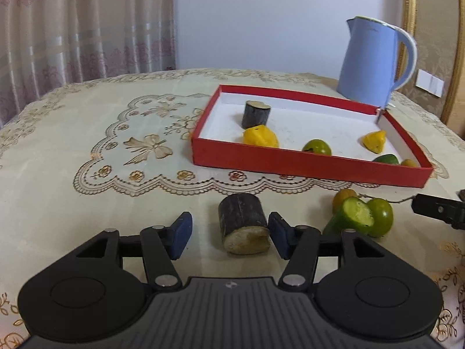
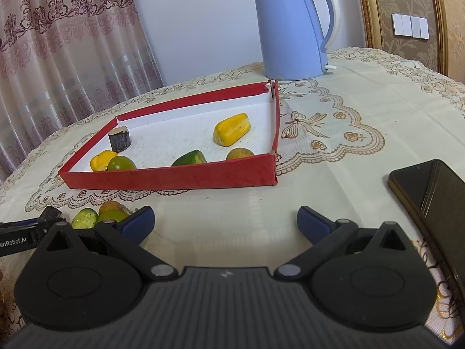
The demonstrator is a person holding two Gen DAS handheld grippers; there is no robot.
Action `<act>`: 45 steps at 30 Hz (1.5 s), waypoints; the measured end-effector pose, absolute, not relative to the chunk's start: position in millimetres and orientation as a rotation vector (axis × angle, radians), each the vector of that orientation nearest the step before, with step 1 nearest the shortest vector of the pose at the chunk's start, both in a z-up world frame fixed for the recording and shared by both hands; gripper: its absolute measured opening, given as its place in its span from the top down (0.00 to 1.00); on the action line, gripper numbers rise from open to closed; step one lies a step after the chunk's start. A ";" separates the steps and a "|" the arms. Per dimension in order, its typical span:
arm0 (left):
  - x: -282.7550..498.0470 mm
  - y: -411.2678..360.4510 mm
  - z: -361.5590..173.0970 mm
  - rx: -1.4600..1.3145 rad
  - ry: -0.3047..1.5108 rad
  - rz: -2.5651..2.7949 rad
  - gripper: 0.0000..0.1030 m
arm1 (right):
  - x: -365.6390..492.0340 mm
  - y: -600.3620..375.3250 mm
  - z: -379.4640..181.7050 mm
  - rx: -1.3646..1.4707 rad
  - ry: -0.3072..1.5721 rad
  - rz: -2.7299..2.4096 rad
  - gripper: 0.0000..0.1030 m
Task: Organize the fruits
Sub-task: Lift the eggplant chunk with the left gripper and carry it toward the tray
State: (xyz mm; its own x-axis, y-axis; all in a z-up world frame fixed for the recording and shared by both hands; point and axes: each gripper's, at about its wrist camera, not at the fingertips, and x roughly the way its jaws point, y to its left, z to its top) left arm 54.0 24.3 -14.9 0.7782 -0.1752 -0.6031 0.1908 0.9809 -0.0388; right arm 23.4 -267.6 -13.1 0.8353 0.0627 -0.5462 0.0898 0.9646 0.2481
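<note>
A red tray point(image 1: 305, 164) point(image 2: 174, 178) with a white floor holds a dark cane piece point(image 1: 255, 114) point(image 2: 119, 139), yellow pieces point(image 1: 260, 136) point(image 2: 232, 128), a green fruit point(image 1: 317, 147) point(image 2: 122, 163) and a cucumber piece point(image 2: 189, 158). My left gripper point(image 1: 229, 234) is open around a dark sugarcane piece point(image 1: 243, 225) lying on the cloth; its right pad point(image 1: 276, 229) is close to the piece. To the right lie a cut cucumber piece point(image 1: 353, 216) point(image 2: 84, 218), a green fruit point(image 1: 381, 216) and an orange fruit point(image 1: 343, 197). My right gripper point(image 2: 225, 224) is open and empty over bare cloth.
A blue kettle point(image 1: 373, 61) point(image 2: 293, 29) stands behind the tray. A dark phone point(image 2: 430, 195) lies at the right. The embroidered tablecloth point(image 1: 101, 145) covers the table. The right gripper's finger point(image 1: 438, 210) shows at the left wrist view's right edge.
</note>
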 end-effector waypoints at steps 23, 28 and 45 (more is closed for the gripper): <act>48.9 13.2 -1.3 0.083 0.603 -0.159 0.67 | 23.9 -265.8 -12.7 0.259 0.588 -0.018 0.00; 53.7 4.1 1.8 0.111 0.600 -0.150 0.67 | 24.0 -265.8 -12.7 0.259 0.587 -0.017 0.00; 76.2 -24.6 15.3 0.209 0.557 -0.092 0.68 | 24.1 -266.0 -12.6 0.262 0.586 -0.017 0.00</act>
State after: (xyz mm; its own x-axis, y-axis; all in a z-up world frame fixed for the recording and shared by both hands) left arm 76.2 -24.6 15.3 0.8455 -0.0302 -0.5332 0.1432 0.9747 0.1719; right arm 24.1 -266.0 -12.6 0.8340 0.0584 -0.5486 0.0897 0.9668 0.2392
